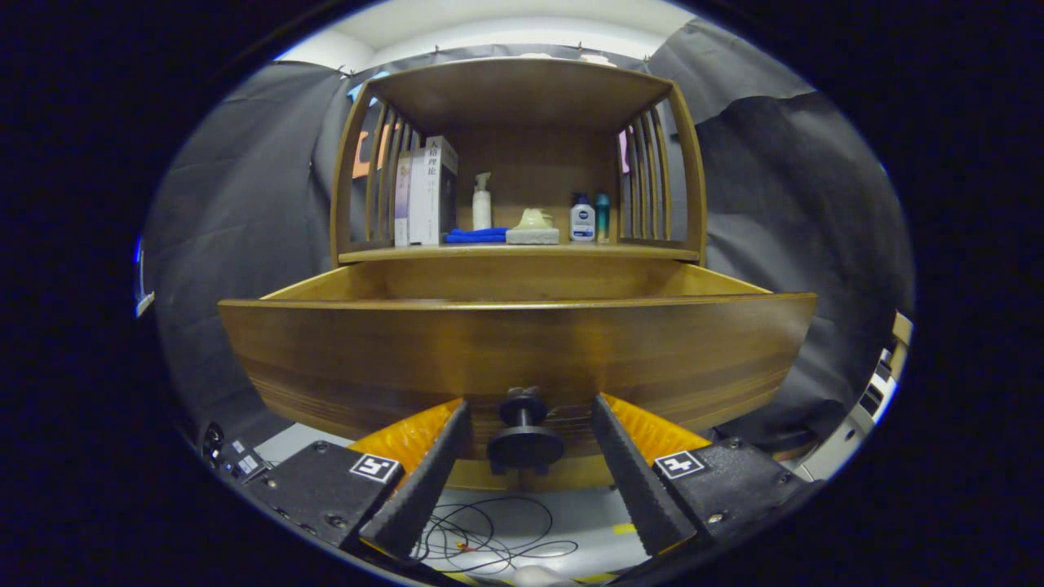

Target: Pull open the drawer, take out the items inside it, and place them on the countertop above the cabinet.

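Note:
A wooden cabinet stands ahead with its drawer (522,342) pulled out toward me; the drawer front spans the middle of the view and its inside is hidden behind the front panel. A dark round knob (524,436) sticks out from the drawer front, sitting between my fingers. My gripper (530,408) is open, its fingertips (457,416) to either side of the knob with a gap on each side, not touching it. The countertop (522,253) lies just above the drawer.
On the countertop shelf stand books (426,196), a white pump bottle (482,204), a folded blue cloth (475,236), a tissue box (533,230) and two small bottles (589,218). Cables (481,534) lie on the floor below. Black cloth hangs on both sides.

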`<state>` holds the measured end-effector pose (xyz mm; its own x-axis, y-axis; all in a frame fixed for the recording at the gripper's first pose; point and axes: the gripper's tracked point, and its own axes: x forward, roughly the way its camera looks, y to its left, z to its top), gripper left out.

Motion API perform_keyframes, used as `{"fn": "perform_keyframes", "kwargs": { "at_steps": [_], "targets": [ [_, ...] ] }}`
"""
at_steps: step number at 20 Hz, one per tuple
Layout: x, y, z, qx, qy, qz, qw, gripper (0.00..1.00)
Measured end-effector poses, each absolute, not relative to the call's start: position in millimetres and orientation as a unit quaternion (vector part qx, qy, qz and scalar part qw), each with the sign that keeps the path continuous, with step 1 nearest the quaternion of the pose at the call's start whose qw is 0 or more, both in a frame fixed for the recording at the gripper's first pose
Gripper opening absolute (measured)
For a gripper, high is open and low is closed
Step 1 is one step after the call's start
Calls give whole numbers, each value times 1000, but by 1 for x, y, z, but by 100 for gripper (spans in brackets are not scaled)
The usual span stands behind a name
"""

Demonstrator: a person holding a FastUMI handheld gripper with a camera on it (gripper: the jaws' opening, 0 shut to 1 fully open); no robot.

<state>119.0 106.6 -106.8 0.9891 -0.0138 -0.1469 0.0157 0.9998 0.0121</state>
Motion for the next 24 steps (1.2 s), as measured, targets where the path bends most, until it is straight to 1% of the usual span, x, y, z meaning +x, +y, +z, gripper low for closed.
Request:
{"fn": "perform_keyframes", "kwargs": {
  "at_steps": [7,19,24],
  "targets": [
    [143,105,-101,1,79,-5,997,98],
    [230,115,-82,-1,72,-17,997,98],
    [255,115,-78,0,74,-18,997,98]
  ]
}}
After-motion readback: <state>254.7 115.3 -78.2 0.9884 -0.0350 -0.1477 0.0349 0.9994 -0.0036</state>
